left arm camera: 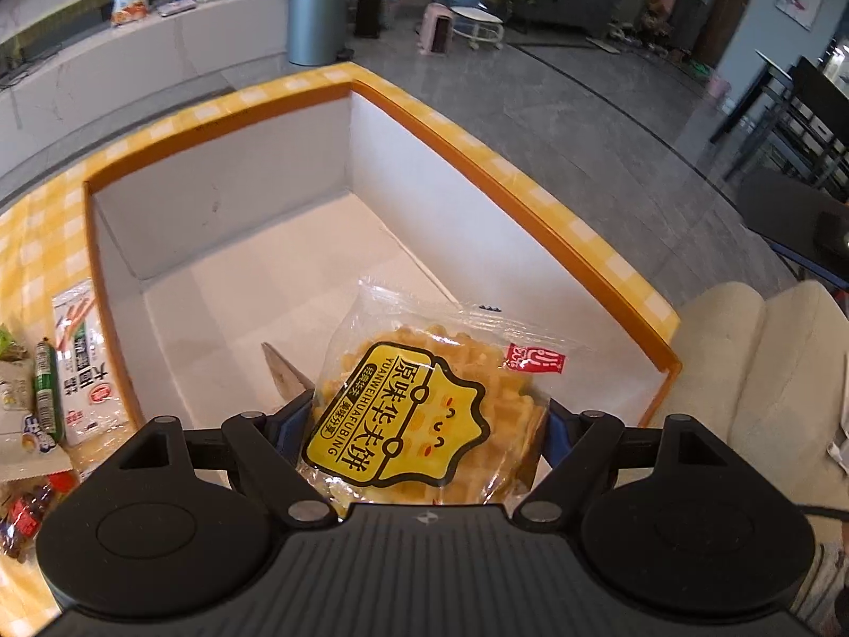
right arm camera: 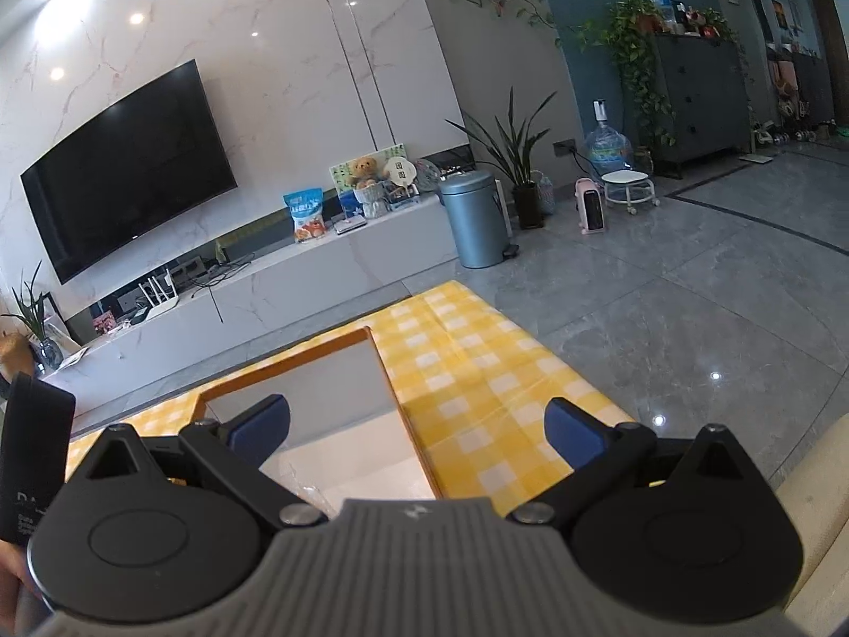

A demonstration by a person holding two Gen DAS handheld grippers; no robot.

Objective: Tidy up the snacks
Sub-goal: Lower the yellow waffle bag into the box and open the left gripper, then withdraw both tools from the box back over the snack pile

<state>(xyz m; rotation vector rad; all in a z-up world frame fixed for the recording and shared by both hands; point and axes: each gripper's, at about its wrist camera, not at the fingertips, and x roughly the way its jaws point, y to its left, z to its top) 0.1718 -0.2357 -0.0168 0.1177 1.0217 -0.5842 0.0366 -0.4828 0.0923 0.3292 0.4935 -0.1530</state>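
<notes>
Loose snacks: a cluster of packets (left arm camera: 58,371) lay on the yellow-checked counter (left arm camera: 37,244), just outside the box's left wall, not yet sorted.
Box: the orange-rimmed box (left arm camera: 223,106) stood open, its white floor bare apart from the area under the waffle packet.
Left claw: the left claw (left arm camera: 427,424) was spread wide, its blue pads against the two sides of the waffle packet (left arm camera: 424,403), so it appeared to be holding the packet across its width, tilted down over the near part of the box.
Step in hand: judged to be placing the waffle packet into the box.
Next move: it called for lowering the packet to the floor and spreading the pads off it; the packet is wide, so little spare opening seemed left.
Edges: the near right rim (left arm camera: 626,286) ran close beside the packet's right corner; the left and far walls stood well apart from it.
Right claw: the right claw (right arm camera: 416,427) stood wide with nothing between its pads, above the box's right wall and the counter.
Open room: most of the box floor ahead was free.
</notes>
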